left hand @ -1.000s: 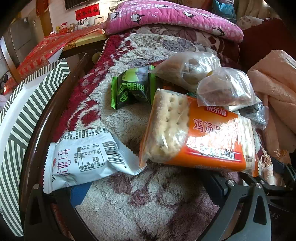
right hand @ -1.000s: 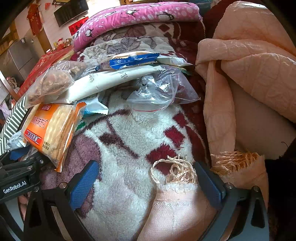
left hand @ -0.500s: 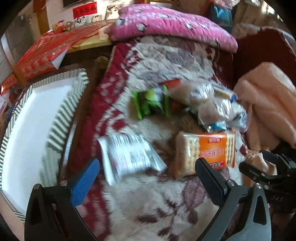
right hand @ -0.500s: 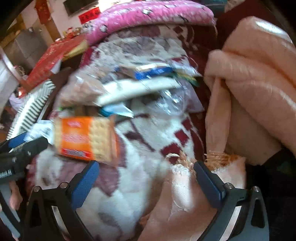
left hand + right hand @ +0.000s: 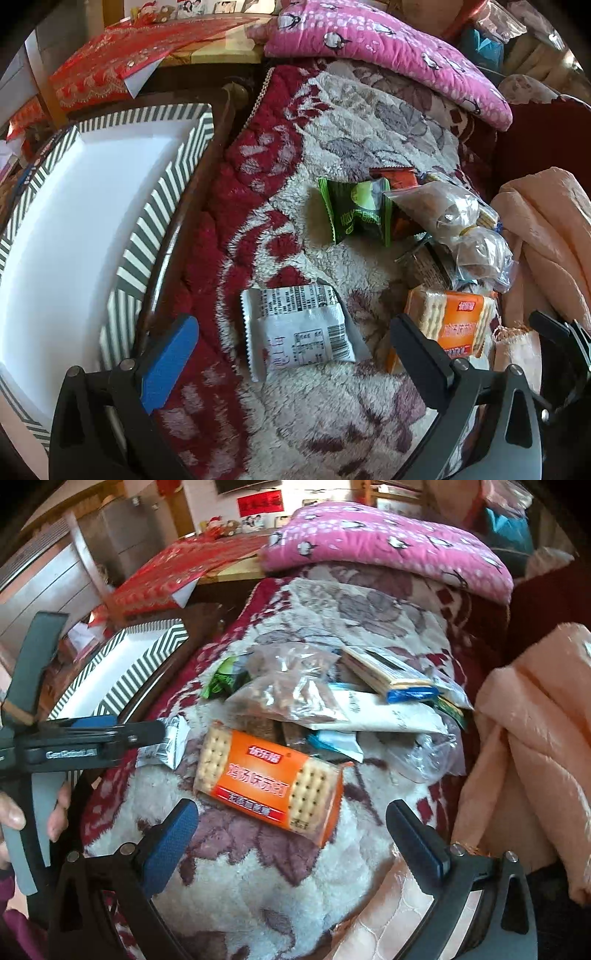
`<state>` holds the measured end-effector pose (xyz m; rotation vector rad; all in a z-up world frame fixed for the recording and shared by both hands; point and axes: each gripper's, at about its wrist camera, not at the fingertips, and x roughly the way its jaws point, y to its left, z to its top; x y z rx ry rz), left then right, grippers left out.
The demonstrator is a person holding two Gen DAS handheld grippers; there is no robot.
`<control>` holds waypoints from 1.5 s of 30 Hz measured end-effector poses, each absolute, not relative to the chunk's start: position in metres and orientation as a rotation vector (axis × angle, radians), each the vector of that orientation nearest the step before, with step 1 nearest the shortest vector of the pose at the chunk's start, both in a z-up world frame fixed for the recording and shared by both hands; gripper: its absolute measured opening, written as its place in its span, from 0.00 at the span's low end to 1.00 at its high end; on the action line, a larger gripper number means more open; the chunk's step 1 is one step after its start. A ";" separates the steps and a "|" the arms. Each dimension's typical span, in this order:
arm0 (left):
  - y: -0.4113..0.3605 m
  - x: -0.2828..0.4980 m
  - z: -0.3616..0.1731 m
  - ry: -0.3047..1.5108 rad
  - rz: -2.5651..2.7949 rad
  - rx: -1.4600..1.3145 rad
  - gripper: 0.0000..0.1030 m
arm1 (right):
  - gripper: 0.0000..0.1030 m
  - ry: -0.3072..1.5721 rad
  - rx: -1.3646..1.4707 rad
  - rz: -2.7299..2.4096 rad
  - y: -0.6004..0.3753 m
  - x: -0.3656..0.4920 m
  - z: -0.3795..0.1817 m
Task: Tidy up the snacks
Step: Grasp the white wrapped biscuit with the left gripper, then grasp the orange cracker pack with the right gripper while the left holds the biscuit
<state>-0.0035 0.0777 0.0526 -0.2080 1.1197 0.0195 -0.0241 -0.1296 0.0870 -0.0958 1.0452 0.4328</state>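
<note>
both claws gape with nothing between them: left gripper (image 5: pixel 295 354) over the white snack packet (image 5: pixel 301 332), right gripper (image 5: pixel 291 829) below the orange cracker pack (image 5: pixel 267 781); striped box (image 5: pixel 155 206) at nine o'clock.

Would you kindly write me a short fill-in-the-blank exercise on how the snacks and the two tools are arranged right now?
1. The cracker pack lying between the right tool's fingers has a wrapper that is mostly ____.
2. The left tool is open above a ____ packet printed with a barcode.
3. The striped box beside the blanket holds ____ snacks so far.
4. The small packet lying further up the blanket is mostly ____.

Missing words: orange; white; no; green
</note>
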 end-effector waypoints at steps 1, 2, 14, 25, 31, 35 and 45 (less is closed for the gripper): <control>0.077 -0.001 0.050 1.123 0.024 -0.210 1.00 | 0.99 1.045 -0.097 0.439 -0.128 -0.024 0.087; 0.076 0.000 0.048 1.127 0.028 -0.208 1.00 | 0.99 1.048 -0.099 0.446 -0.129 -0.025 0.087; 0.073 0.014 0.030 1.176 -0.004 -0.187 0.51 | 0.99 1.019 -0.362 0.627 -0.105 -0.024 0.072; 0.076 0.015 0.029 1.189 0.000 -0.191 0.50 | 0.99 0.876 -0.802 0.803 -0.065 -0.017 0.048; 0.074 0.015 0.029 1.196 0.004 -0.177 0.51 | 0.68 1.030 -0.719 0.886 -0.061 -0.004 0.037; 0.074 0.015 0.029 1.195 0.007 -0.177 0.51 | 0.60 1.092 -0.637 0.897 -0.064 -0.006 0.034; 0.080 0.005 0.039 1.190 0.023 -0.178 0.51 | 0.59 1.116 -0.361 0.823 -0.082 -0.022 0.049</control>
